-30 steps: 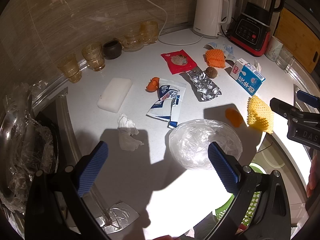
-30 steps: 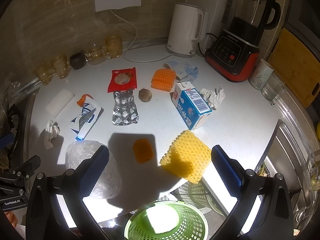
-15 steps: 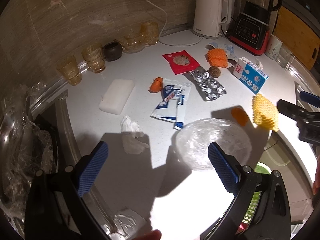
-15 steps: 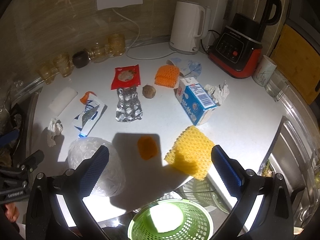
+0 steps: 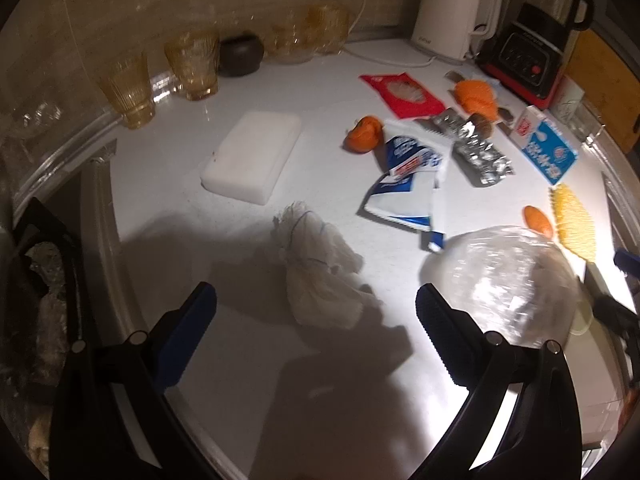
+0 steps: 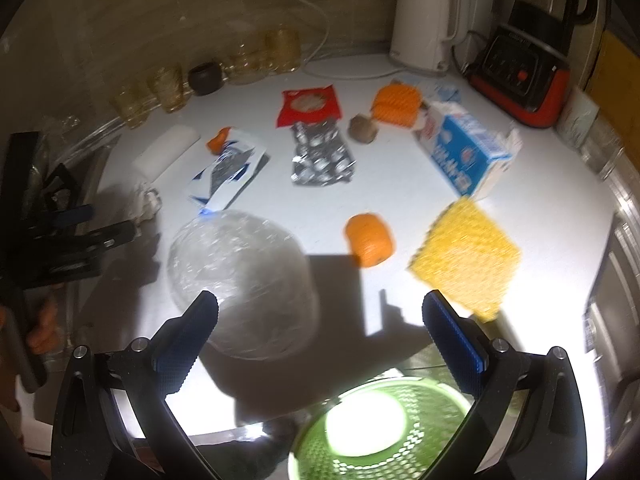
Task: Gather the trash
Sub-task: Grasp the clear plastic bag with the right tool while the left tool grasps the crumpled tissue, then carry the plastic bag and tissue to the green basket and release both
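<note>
Trash is scattered over the white counter (image 5: pixel 320 80). In the left wrist view my left gripper (image 5: pixel 316 312) is open, its fingers straddling a crumpled white tissue (image 5: pixel 320 276) just ahead. A clear plastic wrap ball (image 5: pixel 508 280) lies to its right. In the right wrist view my right gripper (image 6: pixel 320 322) is open above the counter's front edge, with the plastic wrap ball (image 6: pixel 240 280) by its left finger, an orange peel (image 6: pixel 370 238) ahead and a yellow foam net (image 6: pixel 466 256) by its right finger. A green basket (image 6: pixel 380 428) sits below the edge.
Further back lie a blue-white wrapper (image 6: pixel 228 176), a foil pack (image 6: pixel 322 154), a red packet (image 6: pixel 310 104), a milk carton (image 6: pixel 464 152) and an orange net (image 6: pixel 396 104). A white sponge block (image 5: pixel 252 156), amber glasses (image 5: pixel 128 88), kettle (image 6: pixel 424 20) and blender (image 6: pixel 528 60) line the back. A sink (image 5: pixel 40 280) lies left.
My left gripper has moved forward and down toward the tissue, which now sits between its fingers. My right gripper has come lower and closer to the peel and plastic wrap.
</note>
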The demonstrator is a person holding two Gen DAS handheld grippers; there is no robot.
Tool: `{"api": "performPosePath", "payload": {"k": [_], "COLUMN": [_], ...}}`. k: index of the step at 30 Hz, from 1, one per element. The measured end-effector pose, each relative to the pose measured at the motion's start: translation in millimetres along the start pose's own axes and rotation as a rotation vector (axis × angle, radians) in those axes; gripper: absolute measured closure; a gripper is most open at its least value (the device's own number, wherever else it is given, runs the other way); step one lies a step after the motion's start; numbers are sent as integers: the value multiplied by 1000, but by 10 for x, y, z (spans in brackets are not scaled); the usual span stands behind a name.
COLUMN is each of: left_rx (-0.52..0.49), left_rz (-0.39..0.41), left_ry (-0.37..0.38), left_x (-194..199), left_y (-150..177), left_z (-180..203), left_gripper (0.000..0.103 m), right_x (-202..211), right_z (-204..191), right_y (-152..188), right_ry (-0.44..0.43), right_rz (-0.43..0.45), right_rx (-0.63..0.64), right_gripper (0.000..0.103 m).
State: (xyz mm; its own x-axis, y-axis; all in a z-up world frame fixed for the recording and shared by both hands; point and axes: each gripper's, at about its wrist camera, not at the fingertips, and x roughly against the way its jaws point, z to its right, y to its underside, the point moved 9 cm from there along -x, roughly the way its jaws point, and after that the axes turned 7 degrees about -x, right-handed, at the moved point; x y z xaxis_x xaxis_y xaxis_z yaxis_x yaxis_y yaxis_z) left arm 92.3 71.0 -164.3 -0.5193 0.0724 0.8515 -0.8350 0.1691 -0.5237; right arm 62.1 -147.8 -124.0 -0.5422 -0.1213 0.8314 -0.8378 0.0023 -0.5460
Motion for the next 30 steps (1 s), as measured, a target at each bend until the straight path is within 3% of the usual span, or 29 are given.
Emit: {"api": "performPosePath", "payload": {"k": [5, 9, 10, 14, 21, 25, 26, 27, 28, 30], "left_rx": [-11, -26, -20, 6, -6, -24, -27, -31, -34, -65], "left_rz": [-17, -51, -49, -43, 1, 25, 30, 34, 36, 51], "left_ry": [-31, -42, -34, -15, 35, 66, 81, 99, 108, 143], "left_x": [-190, -297, -307, -274, -125, 22, 73, 123, 153, 284], "left_y": [-13, 9, 5, -2, 17, 24, 30, 40, 48, 73], "left_z": [-5, 33, 30, -10, -12, 22, 40, 66, 91, 191], "left_gripper": [9, 40, 42, 81, 86, 86, 86, 86, 86, 86], "right_x": [-90, -182, -227, -419, -726, -732, -722, -691, -663, -581], "right_z": [-124, -210, -230, -310, -362, -394, -401, -411, -413, -396], "right_y": [72, 78, 68, 53, 72, 112, 119, 126, 142, 167], "right_ry": [0, -6, -7, 8, 66, 25, 16, 1, -32, -75], "right_rz": [-17, -34, -45, -71, -112, -126, -131, -136, -149, -155], "right_rx": [26, 37, 38, 58, 72, 58, 56, 51, 31, -10], "right_gripper": [2, 2, 2, 2, 5, 50, 57, 77, 90, 90]}}
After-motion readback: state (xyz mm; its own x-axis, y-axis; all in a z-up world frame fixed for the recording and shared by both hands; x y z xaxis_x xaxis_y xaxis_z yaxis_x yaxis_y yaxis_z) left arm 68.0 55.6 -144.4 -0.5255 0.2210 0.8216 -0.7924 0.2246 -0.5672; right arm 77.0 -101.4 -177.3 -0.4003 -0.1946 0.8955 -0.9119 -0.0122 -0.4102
